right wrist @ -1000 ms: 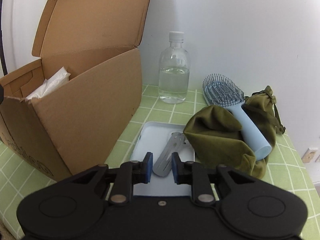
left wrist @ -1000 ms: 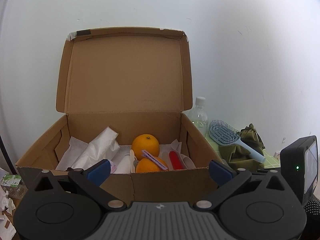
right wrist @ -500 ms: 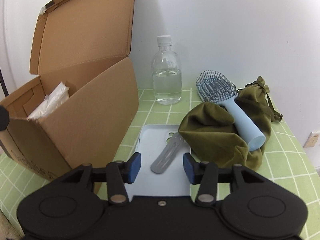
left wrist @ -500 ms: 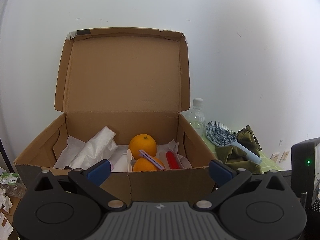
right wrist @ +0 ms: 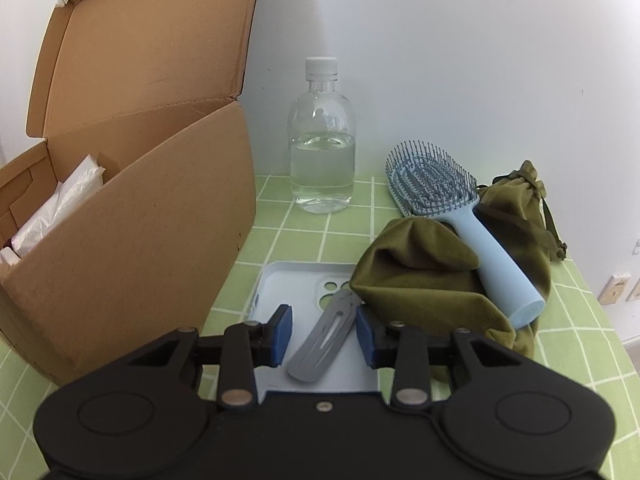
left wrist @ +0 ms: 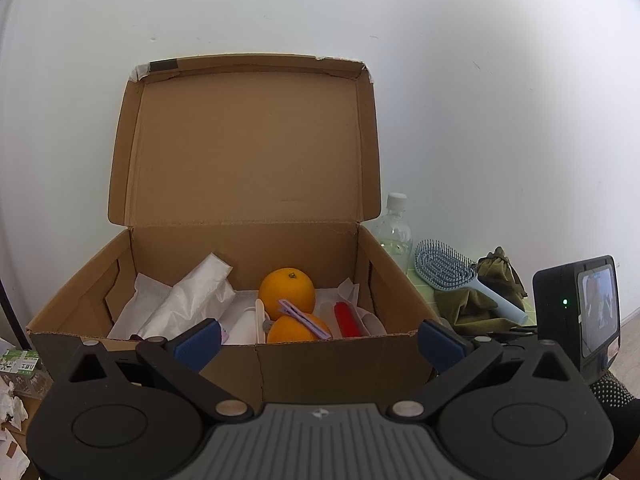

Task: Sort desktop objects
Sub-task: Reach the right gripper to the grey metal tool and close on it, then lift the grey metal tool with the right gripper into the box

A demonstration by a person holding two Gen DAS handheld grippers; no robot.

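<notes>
Your right claw (right wrist: 323, 330) is spread wide around the flat grey metal clip (right wrist: 323, 340) on the pale blue phone case (right wrist: 280, 292). The clip points far-right. Your left claw (left wrist: 318, 342) hangs spread, holding nothing, near the brown cardboard box (left wrist: 336, 364).

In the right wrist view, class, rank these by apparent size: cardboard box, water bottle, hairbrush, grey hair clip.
1. cardboard box
2. water bottle and hairbrush: too alike to rank
3. grey hair clip, though nearest the camera

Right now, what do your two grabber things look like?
The left gripper has a grey ribbed body, black round-hubbed arms and blue pads. The right gripper is all black, with silver pins and blue pads. A black dotted glove shows beside the left one.
</notes>
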